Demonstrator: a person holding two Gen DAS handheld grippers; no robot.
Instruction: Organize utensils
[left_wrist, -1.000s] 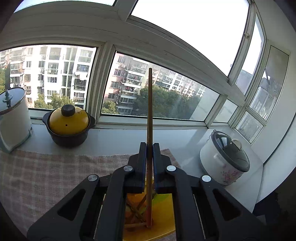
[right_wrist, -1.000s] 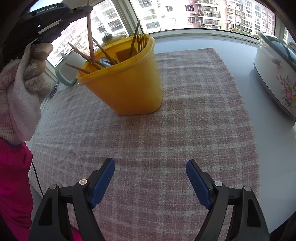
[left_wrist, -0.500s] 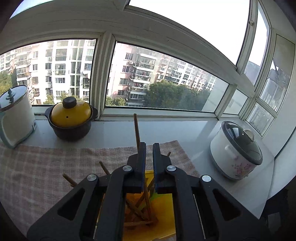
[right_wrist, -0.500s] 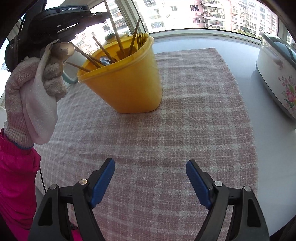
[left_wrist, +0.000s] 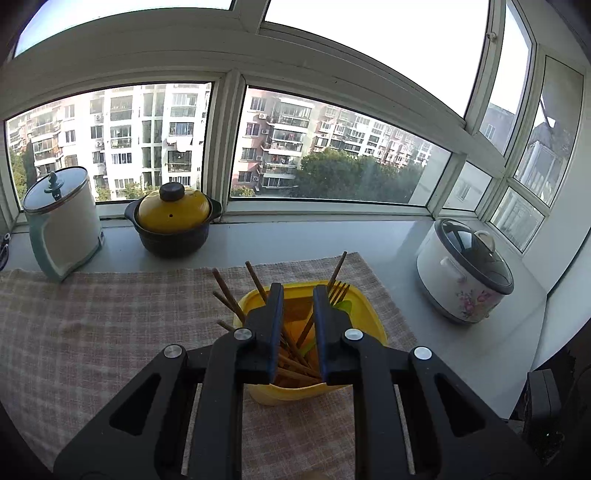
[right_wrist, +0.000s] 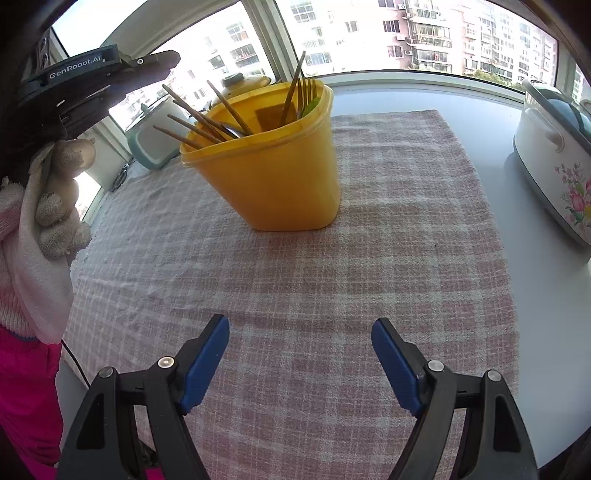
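Chopstick dropped into the bin; both grippers now empty.

Nearest me, the right gripper (right_wrist: 300, 363) hangs low over the checked cloth (right_wrist: 388, 258) with its blue pads spread wide and nothing between them. A second ago the left gripper (left_wrist: 297, 295) pinched a long wooden chopstick upright; now its fingers stand a narrow gap apart, empty, just above the yellow bin (right_wrist: 273, 177), and that stick leans inside with the other chopsticks (right_wrist: 195, 120), beside a fork (right_wrist: 307, 92) at the far corner. I judge that piece stowed, and I see no loose utensil on the cloth, so the sorting looks close to done. Further off, a floral rice cooker (left_wrist: 465, 277) sits well apart on the right; by the window stand a yellow-lidded clay pot (left_wrist: 173, 225) and a white kettle (left_wrist: 61, 221). Nothing blocks the bin.
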